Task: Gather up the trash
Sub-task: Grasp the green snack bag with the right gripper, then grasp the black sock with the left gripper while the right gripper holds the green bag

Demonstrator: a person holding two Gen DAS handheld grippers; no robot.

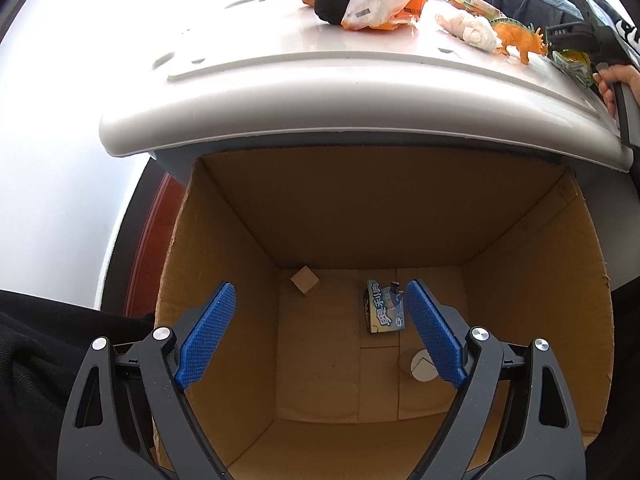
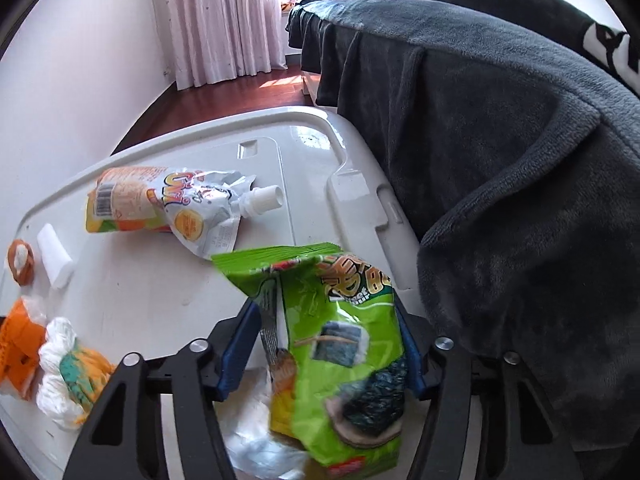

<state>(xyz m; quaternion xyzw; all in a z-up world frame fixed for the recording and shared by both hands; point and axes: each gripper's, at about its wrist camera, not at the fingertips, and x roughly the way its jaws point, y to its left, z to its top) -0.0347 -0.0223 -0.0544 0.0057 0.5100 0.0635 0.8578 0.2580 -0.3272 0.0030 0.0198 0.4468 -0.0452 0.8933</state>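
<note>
**Trash collection: partly complete**

Our left gripper (image 1: 320, 332) hangs spread and empty over the cardboard box (image 1: 520, 280), which holds a blue wrapper (image 1: 384, 308). Our right gripper (image 2: 324, 344) clamps the green snack bag (image 2: 344, 340). A juice pouch (image 2: 176, 204) remains on the white lid (image 2: 312, 152).

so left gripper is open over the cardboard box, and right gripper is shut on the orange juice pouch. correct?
Not quite. In the right wrist view the right gripper is shut on the green snack bag; the orange juice pouch lies untouched on the white lid. The rest holds: the left wrist view shows the left gripper open over the cardboard box.
</note>
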